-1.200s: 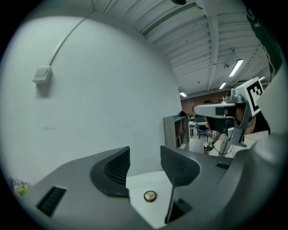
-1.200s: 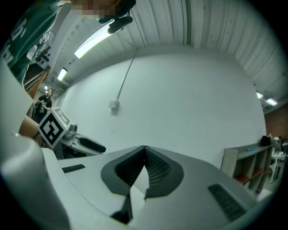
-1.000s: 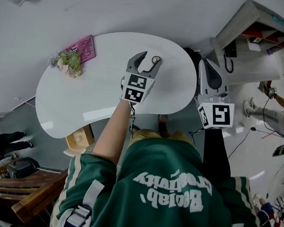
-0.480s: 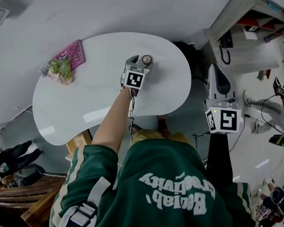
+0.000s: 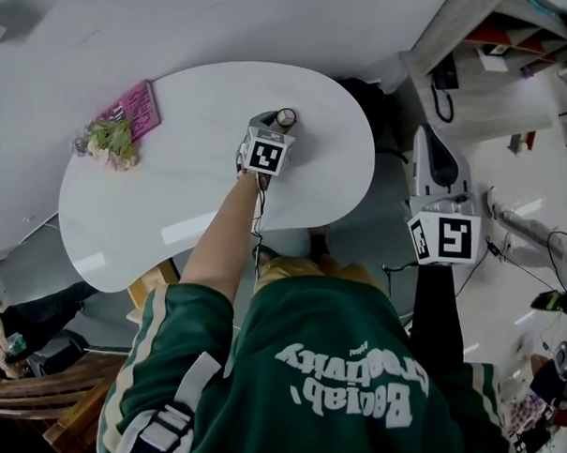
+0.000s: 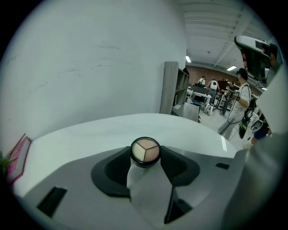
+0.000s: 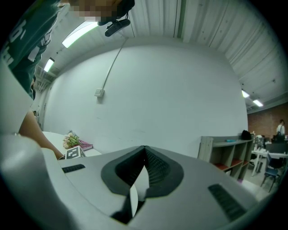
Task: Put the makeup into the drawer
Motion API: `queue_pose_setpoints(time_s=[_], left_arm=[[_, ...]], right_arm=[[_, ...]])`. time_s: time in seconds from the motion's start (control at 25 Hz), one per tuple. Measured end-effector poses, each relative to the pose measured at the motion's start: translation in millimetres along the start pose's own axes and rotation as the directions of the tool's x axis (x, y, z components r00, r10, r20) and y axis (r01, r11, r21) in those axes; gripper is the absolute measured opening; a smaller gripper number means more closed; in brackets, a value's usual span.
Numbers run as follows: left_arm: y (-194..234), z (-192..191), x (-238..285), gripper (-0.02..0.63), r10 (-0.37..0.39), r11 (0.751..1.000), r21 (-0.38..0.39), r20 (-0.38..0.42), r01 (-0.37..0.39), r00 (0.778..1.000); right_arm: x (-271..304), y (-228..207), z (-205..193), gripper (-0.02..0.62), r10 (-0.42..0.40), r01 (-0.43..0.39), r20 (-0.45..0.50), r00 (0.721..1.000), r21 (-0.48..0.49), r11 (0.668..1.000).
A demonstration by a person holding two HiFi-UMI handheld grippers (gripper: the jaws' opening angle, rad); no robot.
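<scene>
The makeup is a small round compact (image 6: 145, 151) with three beige shades, lying on the white table (image 5: 173, 188) near its far edge. My left gripper (image 6: 145, 157) points down at it. Its jaws have just been closing and now touch the compact on both sides. In the head view the compact (image 5: 285, 117) shows just beyond the left gripper (image 5: 277, 127). My right gripper (image 7: 144, 149) is held level off the table's right side, with its tips together and nothing between them. Its marker cube (image 5: 442, 237) shows in the head view. No drawer is visible.
A bunch of flowers (image 5: 107, 140) and a pink book (image 5: 134, 106) lie at the table's far left. Grey shelves (image 5: 497, 52) stand against the wall at the right. A wooden stool (image 5: 154, 281) sits under the table's near edge.
My left gripper has come down onto the table and its wide-open jaws have closed around the compact. The right gripper has shifted a little to the right.
</scene>
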State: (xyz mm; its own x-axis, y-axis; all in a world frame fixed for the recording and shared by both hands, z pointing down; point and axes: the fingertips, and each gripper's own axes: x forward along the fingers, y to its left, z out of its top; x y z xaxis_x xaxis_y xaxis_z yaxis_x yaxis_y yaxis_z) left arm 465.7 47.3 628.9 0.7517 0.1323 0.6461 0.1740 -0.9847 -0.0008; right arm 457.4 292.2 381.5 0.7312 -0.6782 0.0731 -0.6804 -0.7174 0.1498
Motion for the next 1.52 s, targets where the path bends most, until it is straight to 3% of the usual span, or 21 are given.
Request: queue_pose_setpoints(time_s=[0.2, 0.36, 0.52, 0.88, 1.0, 1.12, 1.52], left_arm=[[-5, 39, -43, 0.229, 0.042, 0.999, 0.019, 0.111, -0.045, 0.993], [8, 79, -101, 0.229, 0.104, 0.993, 0.025, 0.236, -0.113, 0.966], [23, 113, -156, 0.229, 0.176, 0.981, 0.020, 0.338, -0.194, 0.924], [38, 157, -267, 0.229, 0.260, 0.951, 0.016, 0.498, -0.308, 0.827], [44, 169, -303, 0.229, 0.294, 0.939, -0.013, 0.551, -0.344, 0.781], [52, 167, -326, 0.229, 0.320, 0.933, -0.057, 0.577, -0.355, 0.751], [90, 145, -361, 0.229, 0.382, 0.910, -0.100, 0.576, -0.402, 0.723]], right_arm=[[4, 12, 10, 0.009, 0.034, -0.035, 0.035, 0.999, 0.003, 0.999], [21, 34, 33, 0.009, 0.096, -0.096, 0.092, 0.991, -0.009, 0.995], [44, 55, 57, 0.009, 0.158, -0.157, 0.139, 0.978, -0.022, 0.987], [72, 114, 99, 0.009, 0.272, -0.268, 0.224, 0.936, -0.052, 0.962], [78, 127, 112, 0.009, 0.294, -0.288, 0.247, 0.923, -0.061, 0.956], [85, 140, 117, 0.009, 0.314, -0.308, 0.252, 0.915, -0.066, 0.949], [104, 200, 128, 0.009, 0.385, -0.375, 0.244, 0.890, -0.086, 0.923]])
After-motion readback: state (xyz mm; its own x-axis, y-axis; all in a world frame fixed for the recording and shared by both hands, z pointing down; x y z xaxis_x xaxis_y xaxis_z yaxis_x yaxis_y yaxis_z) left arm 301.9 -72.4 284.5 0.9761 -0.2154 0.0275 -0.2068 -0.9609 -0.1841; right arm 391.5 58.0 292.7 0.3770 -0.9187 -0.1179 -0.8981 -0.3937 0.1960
